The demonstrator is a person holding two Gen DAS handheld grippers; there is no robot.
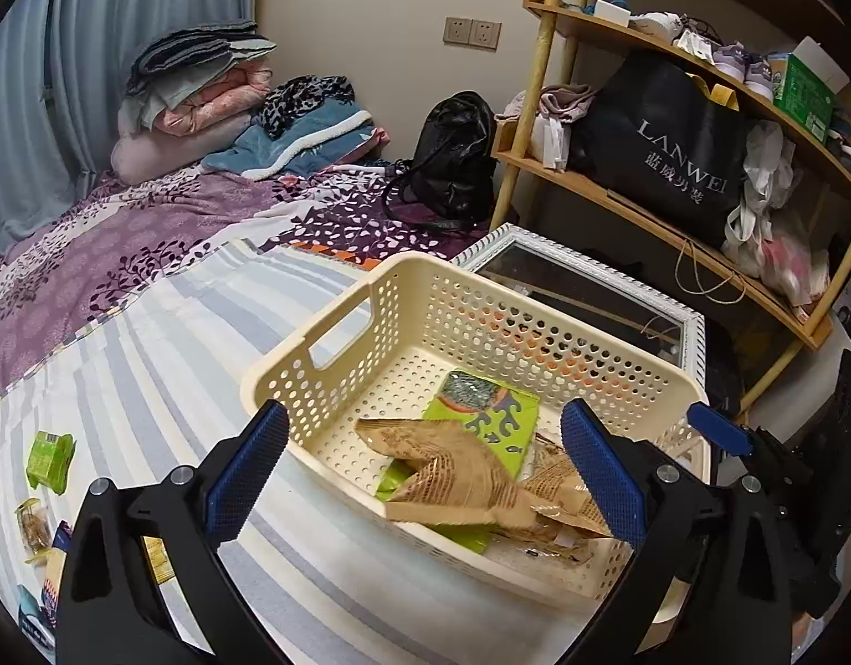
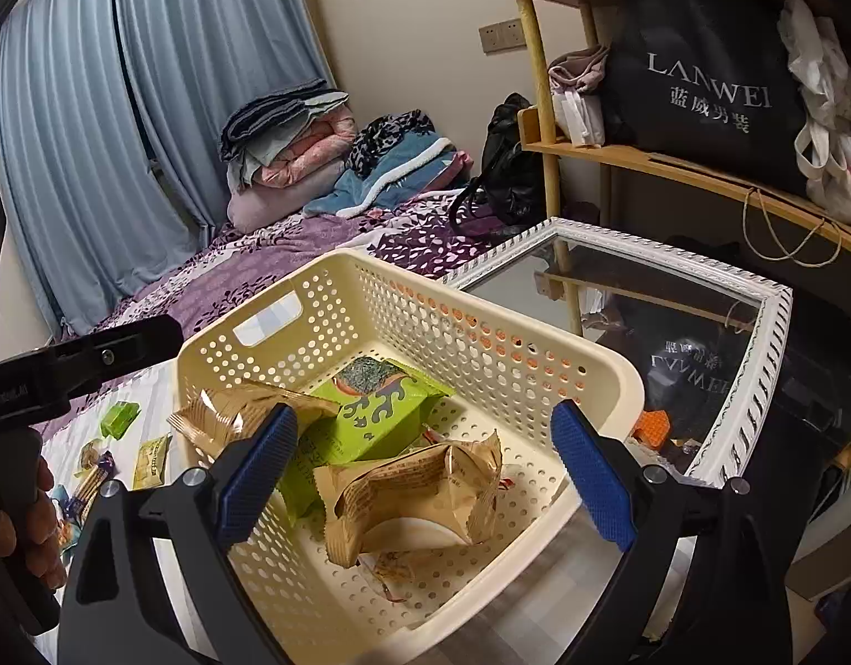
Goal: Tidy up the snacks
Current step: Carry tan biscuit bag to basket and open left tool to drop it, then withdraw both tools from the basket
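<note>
One cream perforated plastic basket [image 1: 425, 299] sits on the striped bedsheet [image 1: 148, 366], at twelve o'clock from both claws. Inside lie two tan crinkled snack wrappers [image 2: 420, 487] and at least one green seaweed-print packet [image 2: 381, 410]. The left gripper [image 1: 425, 476] gapes wide, gripping nothing; the right gripper [image 2: 425, 476] likewise stands spread and empty. At nine o'clock, one small green packet [image 1: 50, 460] and a few more loose snacks wait on the sheet.

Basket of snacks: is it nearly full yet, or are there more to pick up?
Partly done. The basket already holds green packs and brown packs. Nothing is in hand: the left gripper and right gripper are both open and empty. Several small snacks still lie on the bed, waiting.
</note>
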